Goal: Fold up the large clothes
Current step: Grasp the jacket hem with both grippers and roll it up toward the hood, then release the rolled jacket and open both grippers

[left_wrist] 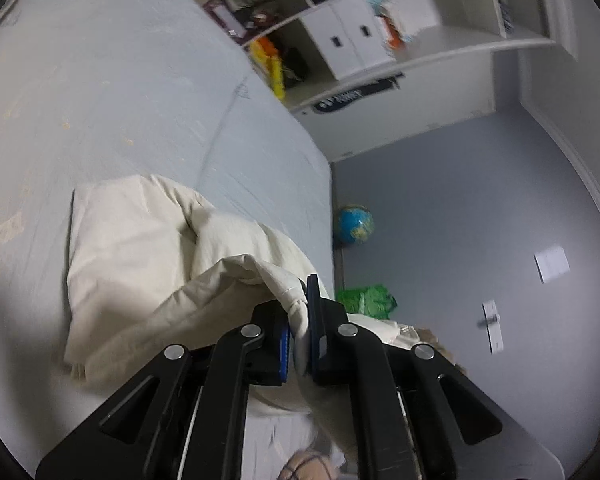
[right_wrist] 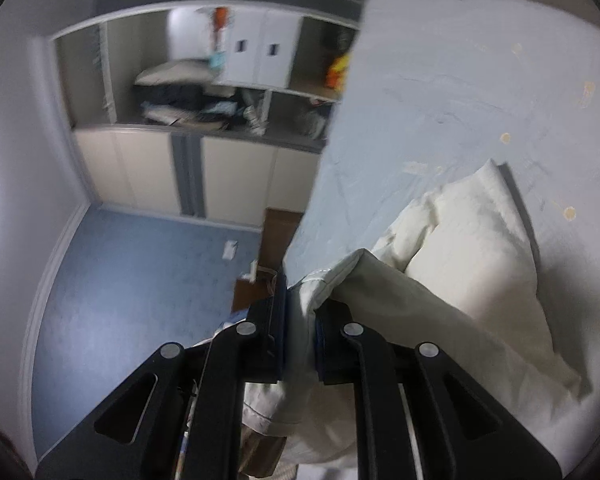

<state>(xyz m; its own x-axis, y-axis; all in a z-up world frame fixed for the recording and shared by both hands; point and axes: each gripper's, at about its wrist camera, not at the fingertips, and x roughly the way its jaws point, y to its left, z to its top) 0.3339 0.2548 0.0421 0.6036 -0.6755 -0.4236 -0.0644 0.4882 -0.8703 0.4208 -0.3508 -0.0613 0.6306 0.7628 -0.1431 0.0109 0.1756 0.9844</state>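
A cream-coloured garment [left_wrist: 148, 264] lies bunched on the light blue bed [left_wrist: 120, 92] near its edge. My left gripper [left_wrist: 299, 320] is shut on an edge of the garment and holds it up above the bed. In the right wrist view the same garment [right_wrist: 460, 248] hangs from my right gripper [right_wrist: 300, 316], which is shut on another edge of it. The cloth drapes down from both grippers to the bed [right_wrist: 440, 92]. Part of the garment falls below the grippers, out of sight.
Beside the bed is blue floor [left_wrist: 460, 208] with a globe [left_wrist: 354, 225], a green bag [left_wrist: 366, 300] and loose papers [left_wrist: 552, 263]. White shelves with clutter [left_wrist: 360, 40] stand along the wall. A brown box [right_wrist: 276, 236] sits by the bed edge.
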